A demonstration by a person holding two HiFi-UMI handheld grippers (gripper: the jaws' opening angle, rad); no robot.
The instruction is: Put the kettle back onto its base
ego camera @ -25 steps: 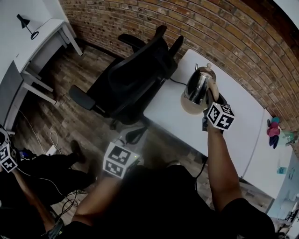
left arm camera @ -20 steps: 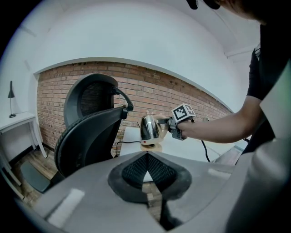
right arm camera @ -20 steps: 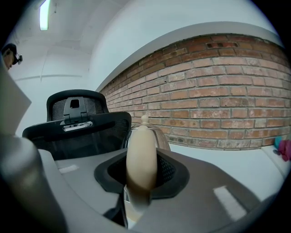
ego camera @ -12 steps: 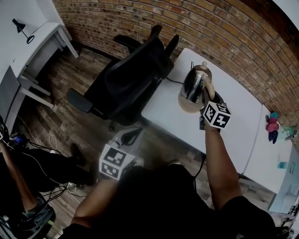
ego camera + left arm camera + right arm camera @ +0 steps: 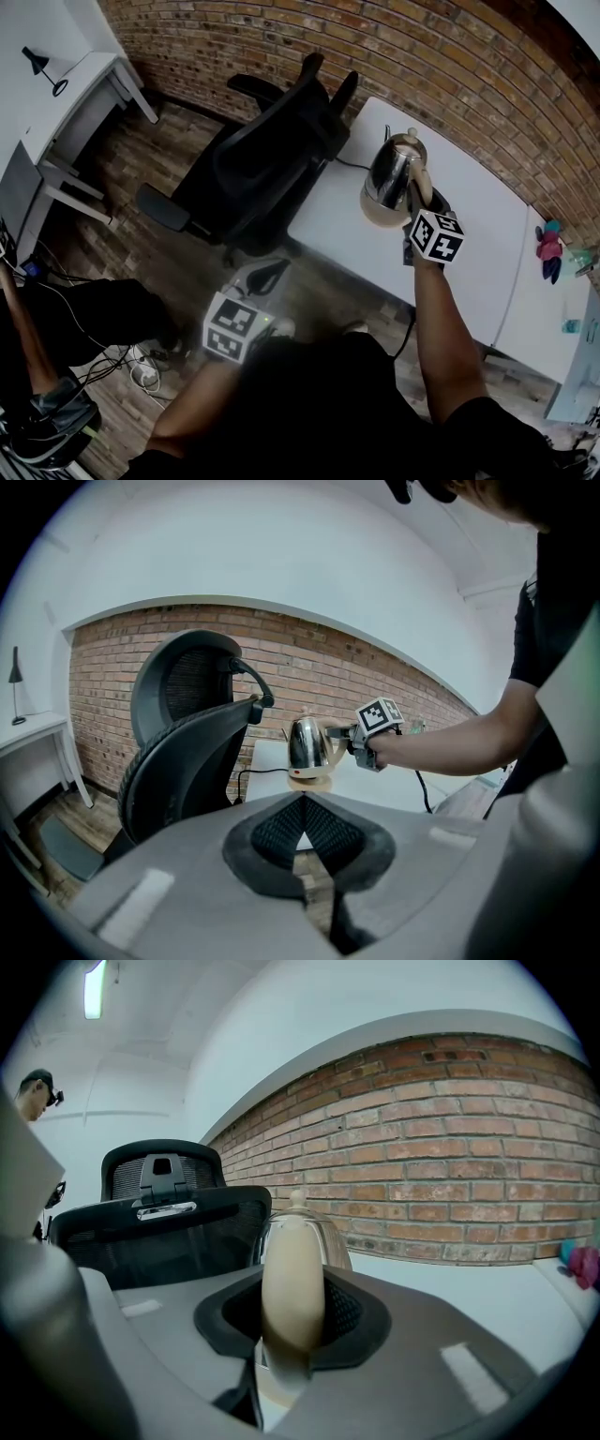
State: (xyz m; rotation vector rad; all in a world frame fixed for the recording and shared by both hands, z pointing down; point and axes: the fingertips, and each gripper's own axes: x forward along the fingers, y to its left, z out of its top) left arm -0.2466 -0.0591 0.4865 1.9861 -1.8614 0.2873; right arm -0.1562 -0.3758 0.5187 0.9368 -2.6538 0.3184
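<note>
Head view: jaws of the right gripper point(image 5: 418, 204) are hidden behind its own marker cube point(image 5: 437, 236). The base point(image 5: 373, 216) is mostly covered by the kettle point(image 5: 389, 173); contact or gap is not readable. Right gripper view: the handle point(image 5: 292, 1279) blocks most of the kettle body. A pink thing point(image 5: 549, 255) at the table point(image 5: 469, 234) end is too small to name. A bystander's leg point(image 5: 28, 352) is cut by the left edge.

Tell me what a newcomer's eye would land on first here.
The shiny steel kettle over the white table stands out first, its beige handle clamped in the right gripper. Next comes the big black office chair beside the table, with the brick wall behind both.
</note>
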